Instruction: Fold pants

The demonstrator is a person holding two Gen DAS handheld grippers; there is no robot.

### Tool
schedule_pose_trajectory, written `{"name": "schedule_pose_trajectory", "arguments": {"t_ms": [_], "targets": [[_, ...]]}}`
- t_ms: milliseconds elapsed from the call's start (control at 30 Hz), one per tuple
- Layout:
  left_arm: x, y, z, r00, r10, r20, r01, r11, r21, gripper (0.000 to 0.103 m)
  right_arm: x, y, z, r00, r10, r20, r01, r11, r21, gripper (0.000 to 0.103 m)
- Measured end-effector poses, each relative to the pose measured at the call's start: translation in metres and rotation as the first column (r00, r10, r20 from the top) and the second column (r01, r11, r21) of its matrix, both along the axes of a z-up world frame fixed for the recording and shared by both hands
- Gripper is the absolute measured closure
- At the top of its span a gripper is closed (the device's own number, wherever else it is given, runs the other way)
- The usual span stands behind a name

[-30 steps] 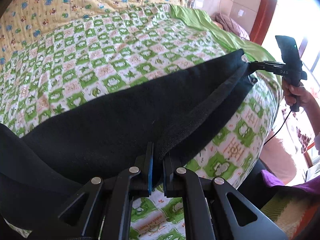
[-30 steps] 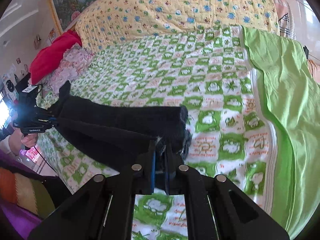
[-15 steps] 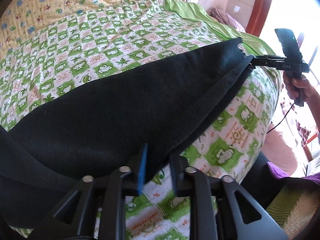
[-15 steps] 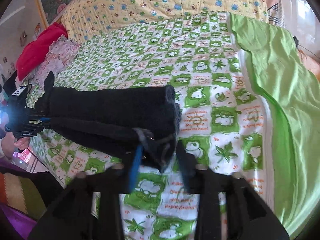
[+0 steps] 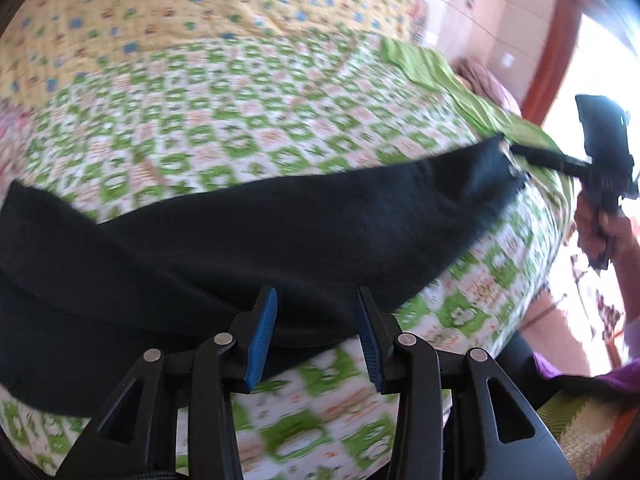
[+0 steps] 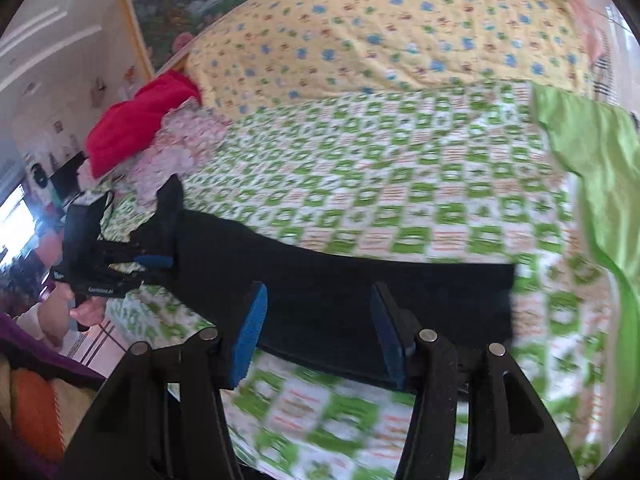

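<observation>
Black pants lie flat in a long strip on the green-checked bedspread, near the bed's front edge. My left gripper is open, its blue pads just above the near edge of the cloth, holding nothing. In the right wrist view the pants stretch leftward, and my right gripper is open above their near edge. The right gripper also shows in the left wrist view at the pants' far end. The left gripper shows in the right wrist view at the other end.
A yellow flowered quilt covers the back of the bed. A plain green sheet lies on the right side. A red pillow and pink cloth sit at the far left. The bed edge drops to the floor near me.
Both grippers were shut on the pants' ends a second ago. They have opened and let go. The pants have dropped flat on the bed and both grippers have drawn back a little.
</observation>
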State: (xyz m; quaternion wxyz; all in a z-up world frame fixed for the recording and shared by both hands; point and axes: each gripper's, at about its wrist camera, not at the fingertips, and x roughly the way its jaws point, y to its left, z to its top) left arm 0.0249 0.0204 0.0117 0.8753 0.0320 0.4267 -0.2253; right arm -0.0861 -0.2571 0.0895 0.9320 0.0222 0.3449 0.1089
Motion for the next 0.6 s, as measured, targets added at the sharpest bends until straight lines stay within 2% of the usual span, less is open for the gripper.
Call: {"name": "schedule_pose_trajectory", "arguments": {"t_ms": [267, 500, 600], "targets": [[0.006, 0.066, 0.011, 0.984, 0.179, 0.010, -0.178, 0.983, -0.041, 0.060, 0.050, 0.073, -0.028, 0.984, 0.173, -0.048, -0.170, 0.983, 0.065, 0.048], [0.011, 0.129, 0.021, 0.949, 0.316, 0.026, -0.314, 0.948, -0.052, 0.058, 0.085, 0.118, -0.040, 0.961, 0.264, -0.077, -0.253, 0.959, 0.127, 0.048], [0.016, 0.151, 0.026, 0.934, 0.355, 0.045, -0.353, 0.935, -0.031, 0.054, 0.100, 0.135, -0.044, 0.952, 0.291, -0.095, -0.277, 0.951, 0.141, 0.048]]}}
